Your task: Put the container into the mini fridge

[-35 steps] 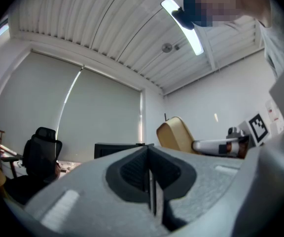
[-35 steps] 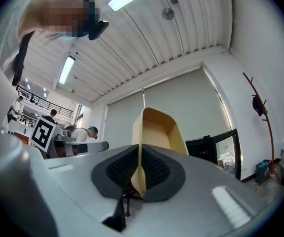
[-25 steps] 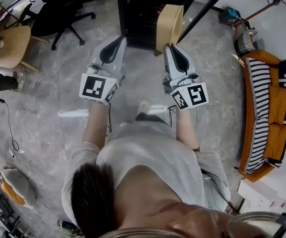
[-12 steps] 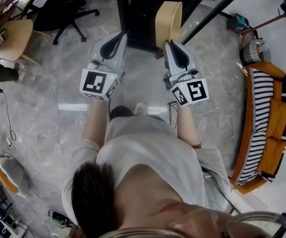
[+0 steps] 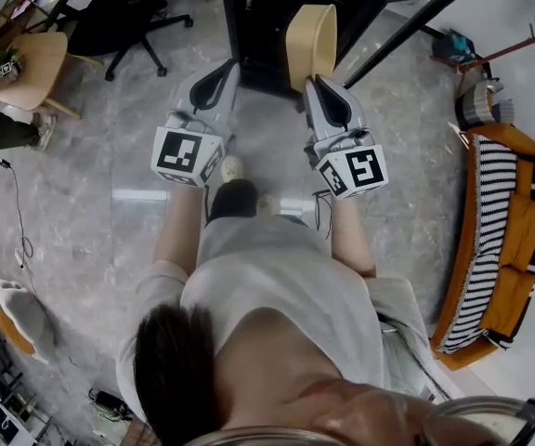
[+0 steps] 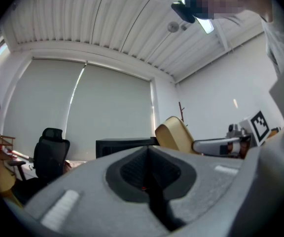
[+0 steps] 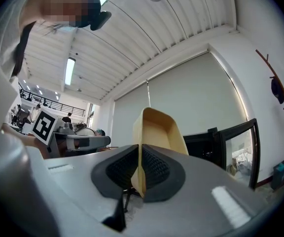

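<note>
Head view. I count two grippers, one container, one mini fridge with one door, two chairs and one sofa.
- The left gripper (image 5: 223,74) points at the mini fridge (image 5: 260,21) and carries nothing.
- The right gripper (image 5: 317,82) has the tan container (image 5: 312,37) at its tips. The container is off the floor, up against the fridge's open front. I cannot tell whether it has crossed inside.
- The fridge door (image 5: 399,19) is swung out to the right.
- A black office chair (image 5: 123,3) and a wooden chair (image 5: 28,72) stand at the upper left of the floor.
- A striped orange sofa (image 5: 495,240) runs along the floor's right edge.

Left gripper view. The left gripper (image 6: 148,151) has its jaws pressed together with nothing between them. Beyond them I see one container (image 6: 174,134), the dark fridge (image 6: 124,145) and the right gripper (image 6: 220,145) beside it.

Right gripper view. The right gripper (image 7: 139,157) is clamped narrow on one thin wall of the container (image 7: 157,127), which rises upright from the jaws with its open side turned to the right. The fridge (image 7: 203,143) and its open door (image 7: 241,149) are just behind. The left gripper (image 7: 83,141) is off to the left.
</note>
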`<action>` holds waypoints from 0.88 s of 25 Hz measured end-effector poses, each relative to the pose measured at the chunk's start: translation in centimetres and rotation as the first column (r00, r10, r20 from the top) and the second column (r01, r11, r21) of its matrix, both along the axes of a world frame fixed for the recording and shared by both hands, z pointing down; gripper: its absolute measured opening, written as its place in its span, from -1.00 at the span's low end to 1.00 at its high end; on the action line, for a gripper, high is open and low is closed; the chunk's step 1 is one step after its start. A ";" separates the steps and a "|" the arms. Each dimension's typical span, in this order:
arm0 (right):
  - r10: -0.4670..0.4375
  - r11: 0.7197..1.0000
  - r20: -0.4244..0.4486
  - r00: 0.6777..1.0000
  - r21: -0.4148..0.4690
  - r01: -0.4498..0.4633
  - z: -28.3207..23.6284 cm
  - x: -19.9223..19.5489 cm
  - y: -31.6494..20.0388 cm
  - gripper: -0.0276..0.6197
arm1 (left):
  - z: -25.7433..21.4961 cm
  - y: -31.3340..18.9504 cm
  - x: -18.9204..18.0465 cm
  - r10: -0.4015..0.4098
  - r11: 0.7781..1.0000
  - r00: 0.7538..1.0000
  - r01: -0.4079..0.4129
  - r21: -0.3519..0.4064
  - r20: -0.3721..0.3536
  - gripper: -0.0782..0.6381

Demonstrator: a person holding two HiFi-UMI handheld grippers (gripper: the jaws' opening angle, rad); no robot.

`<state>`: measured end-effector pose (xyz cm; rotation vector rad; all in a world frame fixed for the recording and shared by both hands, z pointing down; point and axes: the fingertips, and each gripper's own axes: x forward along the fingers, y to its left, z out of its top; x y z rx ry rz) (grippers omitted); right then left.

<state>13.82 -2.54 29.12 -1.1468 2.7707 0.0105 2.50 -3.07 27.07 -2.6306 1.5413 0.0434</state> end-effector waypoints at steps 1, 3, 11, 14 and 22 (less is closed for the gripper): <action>0.002 1.000 -0.001 1.000 -0.002 -0.002 0.1 -0.1 -0.3 -0.86 | 0.1 -0.4 -0.1 0.003 1.000 1.000 -0.003 -0.002 -0.002 -0.78; 0.007 1.000 -0.001 1.000 -0.006 -0.007 0.1 -0.4 -0.9 -0.86 | 0.0 -1.0 -0.3 0.012 1.000 1.000 -0.012 -0.004 -0.005 -0.78; 0.038 0.999 -0.017 0.999 -0.006 -0.038 0.0 -2.3 -4.4 -0.86 | -0.4 -4.8 -2.0 0.046 0.999 0.999 -0.046 0.003 -0.008 -0.78; 0.053 0.999 -0.024 0.998 -0.012 -0.053 0.0 -3.4 -5.9 -0.86 | -0.4 -6.5 -3.2 0.062 0.998 0.998 -0.062 -0.001 -0.008 -0.78; 0.088 0.996 -0.050 0.995 -0.011 -0.089 0.3 -6.0 -11.0 -0.86 | -0.1 -12.1 -5.3 0.114 0.993 0.993 -0.114 -0.006 -0.012 -0.78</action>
